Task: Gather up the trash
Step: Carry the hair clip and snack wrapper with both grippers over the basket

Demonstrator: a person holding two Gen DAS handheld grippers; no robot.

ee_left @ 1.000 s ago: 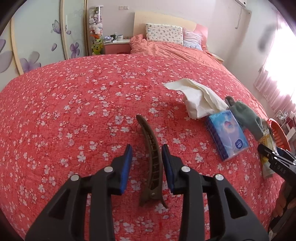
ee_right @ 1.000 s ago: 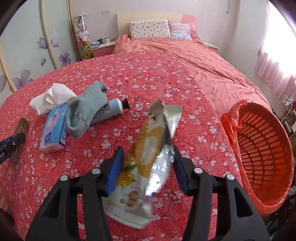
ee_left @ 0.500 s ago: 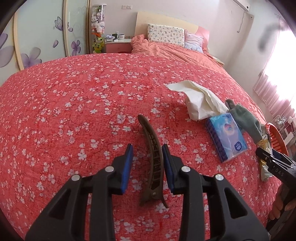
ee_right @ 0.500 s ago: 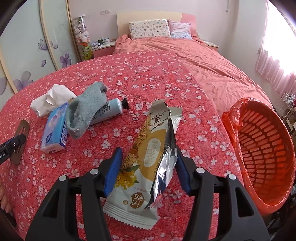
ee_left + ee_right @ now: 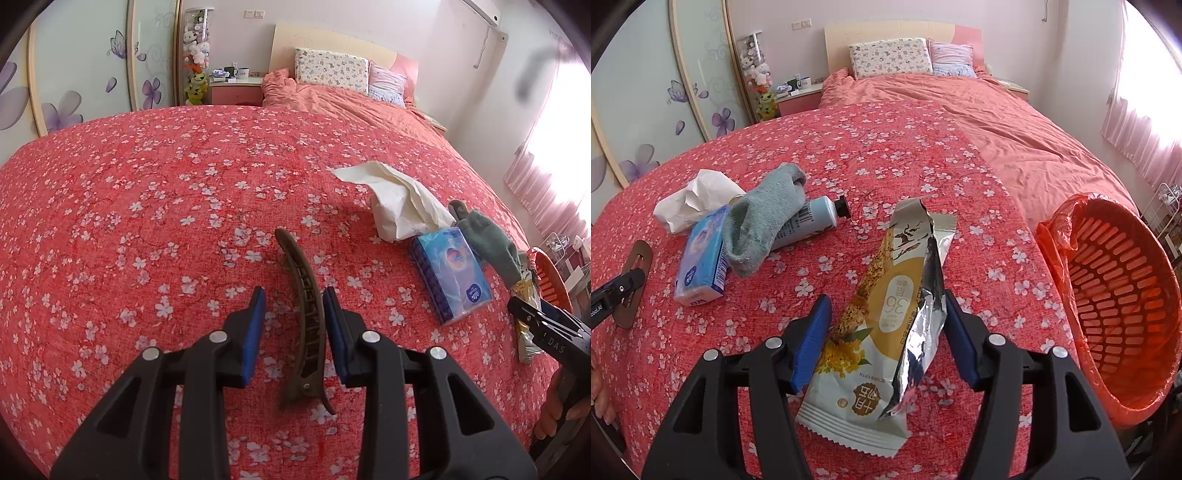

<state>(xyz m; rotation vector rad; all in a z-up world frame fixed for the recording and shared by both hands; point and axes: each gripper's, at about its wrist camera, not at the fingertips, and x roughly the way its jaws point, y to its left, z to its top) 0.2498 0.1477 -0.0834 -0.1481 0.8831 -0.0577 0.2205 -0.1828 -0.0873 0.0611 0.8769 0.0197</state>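
Observation:
A torn yellow and silver snack wrapper [image 5: 897,306] lies on the red flowered bedspread between the jaws of my right gripper [image 5: 884,304], which is open around it. The orange basket [image 5: 1123,295] lined with an orange bag stands at the bed's right edge. A crumpled white tissue [image 5: 690,199] lies at the far left; it also shows in the left wrist view [image 5: 399,199]. My left gripper [image 5: 293,295] is open, its jaws either side of a brown hair clip [image 5: 303,310].
A blue tissue pack [image 5: 701,258], a grey-green sock [image 5: 764,218] and a pale blue tube [image 5: 812,218] lie together left of the wrapper. The pack [image 5: 450,273] and sock [image 5: 491,240] also show in the left wrist view. Pillows and a nightstand are at the far end.
The wrapper has dropped lower and lies flatter between the right jaws, which have spread a little wider. The left gripper has barely moved over the hair clip.

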